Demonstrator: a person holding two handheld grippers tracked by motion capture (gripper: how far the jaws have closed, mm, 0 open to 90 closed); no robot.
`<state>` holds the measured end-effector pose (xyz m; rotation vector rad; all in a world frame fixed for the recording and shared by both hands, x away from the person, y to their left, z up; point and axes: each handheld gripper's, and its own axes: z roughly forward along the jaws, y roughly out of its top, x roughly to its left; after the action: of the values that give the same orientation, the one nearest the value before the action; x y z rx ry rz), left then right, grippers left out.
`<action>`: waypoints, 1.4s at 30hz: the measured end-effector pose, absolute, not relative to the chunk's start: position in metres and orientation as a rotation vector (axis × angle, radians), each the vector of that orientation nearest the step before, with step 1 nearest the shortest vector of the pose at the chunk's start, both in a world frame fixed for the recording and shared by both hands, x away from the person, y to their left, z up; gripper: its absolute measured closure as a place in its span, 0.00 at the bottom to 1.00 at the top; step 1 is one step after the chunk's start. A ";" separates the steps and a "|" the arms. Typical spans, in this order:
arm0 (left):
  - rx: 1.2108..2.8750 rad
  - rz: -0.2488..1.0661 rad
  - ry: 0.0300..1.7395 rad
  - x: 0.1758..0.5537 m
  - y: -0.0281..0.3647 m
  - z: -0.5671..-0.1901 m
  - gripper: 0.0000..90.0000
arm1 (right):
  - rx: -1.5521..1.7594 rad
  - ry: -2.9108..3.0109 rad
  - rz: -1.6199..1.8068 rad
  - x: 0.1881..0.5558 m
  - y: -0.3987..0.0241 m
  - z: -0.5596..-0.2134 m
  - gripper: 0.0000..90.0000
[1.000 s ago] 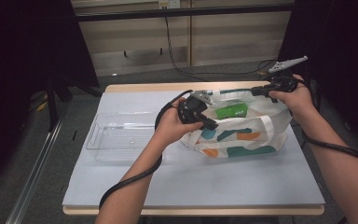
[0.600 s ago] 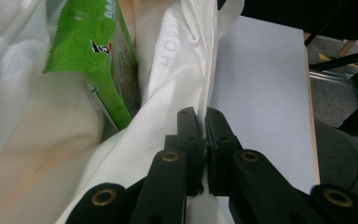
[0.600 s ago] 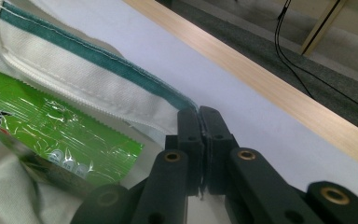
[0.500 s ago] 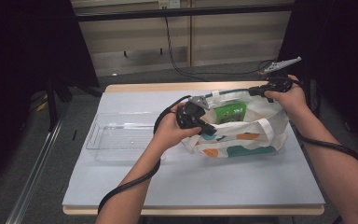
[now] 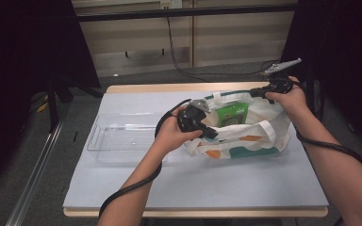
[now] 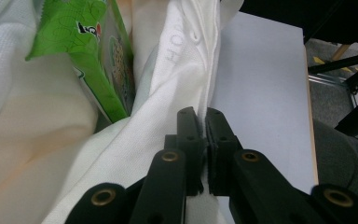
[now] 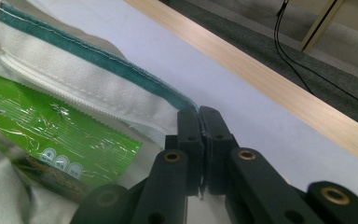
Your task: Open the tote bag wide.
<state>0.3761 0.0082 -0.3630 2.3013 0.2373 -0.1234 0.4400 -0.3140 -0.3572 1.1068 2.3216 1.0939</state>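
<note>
A white tote bag (image 5: 245, 134) with teal and orange patches lies on the table, its mouth held wide. My left gripper (image 5: 213, 133) is shut on the bag's near rim (image 6: 186, 70); the cloth runs between its jaws. At the far right corner of the bag, my right gripper (image 5: 257, 93) is shut on the teal-edged rim (image 7: 135, 77). A green snack packet (image 5: 232, 113) sits inside the bag, seen close up in both gripper views (image 6: 91, 51) (image 7: 51, 135).
A clear plastic tray (image 5: 122, 136) stands on the white table (image 5: 193, 183) left of the bag, just beyond my left hand. The table's wooden far edge (image 7: 279, 88) runs close behind the right gripper. A black cable (image 5: 174, 42) hangs at the back.
Both grippers have drawn slightly apart, pulling the bag's mouth wider; the left one has dropped a little toward me. The green packet shows more fully.
</note>
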 end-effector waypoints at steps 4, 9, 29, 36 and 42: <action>2.310 -0.126 0.232 0.376 0.008 -0.364 0.96 | 1.110 2.310 1.092 0.441 -0.313 -0.359 0.98; 2.311 -0.127 0.233 0.377 0.009 -0.366 0.96 | 1.125 2.319 1.103 0.444 -0.314 -0.366 0.97; 2.320 -0.170 0.235 0.374 0.009 -0.376 0.96 | 1.178 2.300 1.087 0.454 -0.312 -0.381 0.97; 2.322 -0.182 0.238 0.375 0.009 -0.381 0.95 | 1.188 2.291 1.089 0.456 -0.312 -0.386 0.97; 2.333 -0.189 0.232 0.374 0.008 -0.384 0.95 | 1.206 2.288 1.088 0.457 -0.312 -0.390 0.97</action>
<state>0.3738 0.0084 -0.3835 2.3329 0.2318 -0.1889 0.4571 -0.3123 -0.3897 1.2063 2.2878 1.0881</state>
